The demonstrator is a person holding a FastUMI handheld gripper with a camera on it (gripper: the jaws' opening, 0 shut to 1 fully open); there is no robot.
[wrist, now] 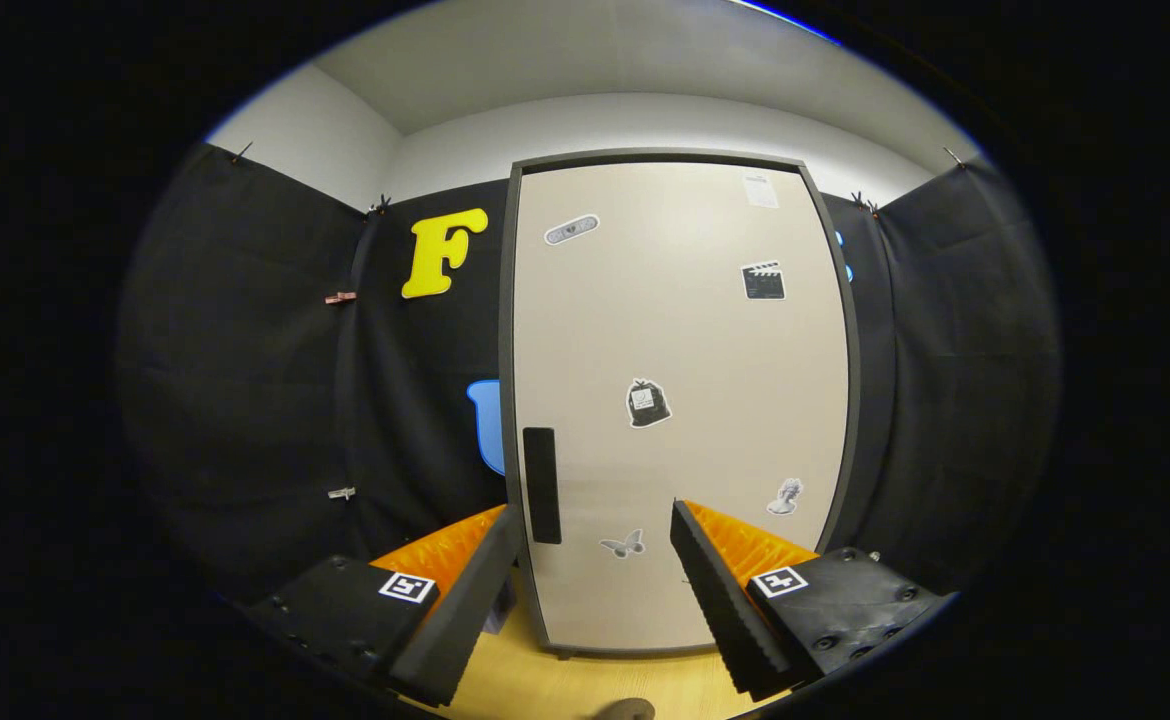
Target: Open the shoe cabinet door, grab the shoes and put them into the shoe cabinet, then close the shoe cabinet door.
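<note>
One shoe cabinet [680, 400], upright on the wooden floor [555, 690] ahead of the tongs [595, 590]. One beige door [685, 340], shut, in a dark frame. One black vertical handle [541, 485] at the door's left edge, low. Six stickers on the door. Tongs: two fingers spread apart, holding nothing, short of the door.

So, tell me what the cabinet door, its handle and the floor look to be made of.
Cabinet door: likely laminated board, matt beige, smooth and even, with stickers on it and a dark grey frame around it.
Handle: a flat black strip, plastic or painted metal; I cannot tell which.
Floor: pale wood or wood-look laminate, with faint grain.
The gripper is open, its fingers wide apart ahead of the closed door.
</note>
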